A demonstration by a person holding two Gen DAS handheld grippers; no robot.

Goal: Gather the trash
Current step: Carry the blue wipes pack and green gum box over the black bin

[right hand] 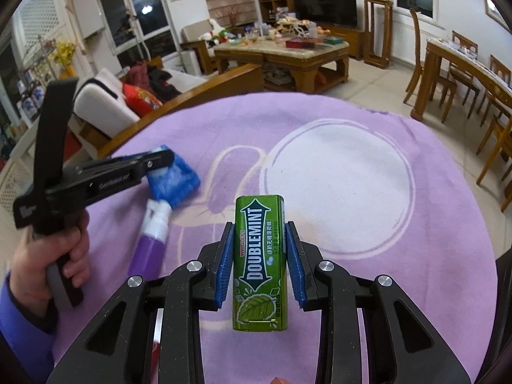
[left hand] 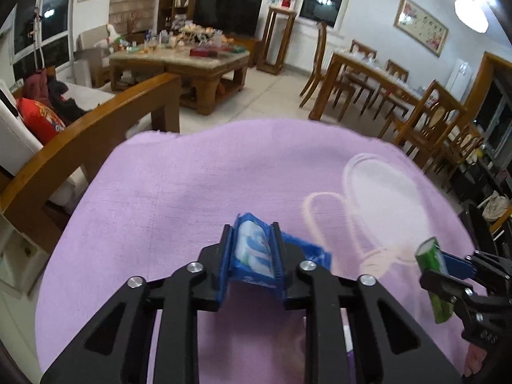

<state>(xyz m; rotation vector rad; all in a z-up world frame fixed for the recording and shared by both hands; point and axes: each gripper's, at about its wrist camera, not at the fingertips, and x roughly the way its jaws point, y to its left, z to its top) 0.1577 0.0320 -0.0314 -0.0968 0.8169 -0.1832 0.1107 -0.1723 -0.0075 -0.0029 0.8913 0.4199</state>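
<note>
My left gripper (left hand: 251,235) is shut on a blue tissue packet (left hand: 252,249) with a white and blue print, squeezed between the blue pads just above the purple cloth (left hand: 192,192). From the right wrist view the same blue packet (right hand: 174,179) shows under the left gripper (right hand: 160,160), held by a person's hand (right hand: 60,256). My right gripper (right hand: 260,233) is shut on a green Doublemint gum tin (right hand: 260,262), lifted off the cloth and standing on end. In the left wrist view that green tin (left hand: 432,272) hangs at the right edge in the right gripper (left hand: 448,267).
A purple and white spray bottle (right hand: 150,233) lies on the purple cloth (right hand: 352,192) near the packet. Beyond the table stand a wooden sofa arm (left hand: 96,118), a cluttered coffee table (left hand: 179,60), and dining chairs (left hand: 425,115) at the right.
</note>
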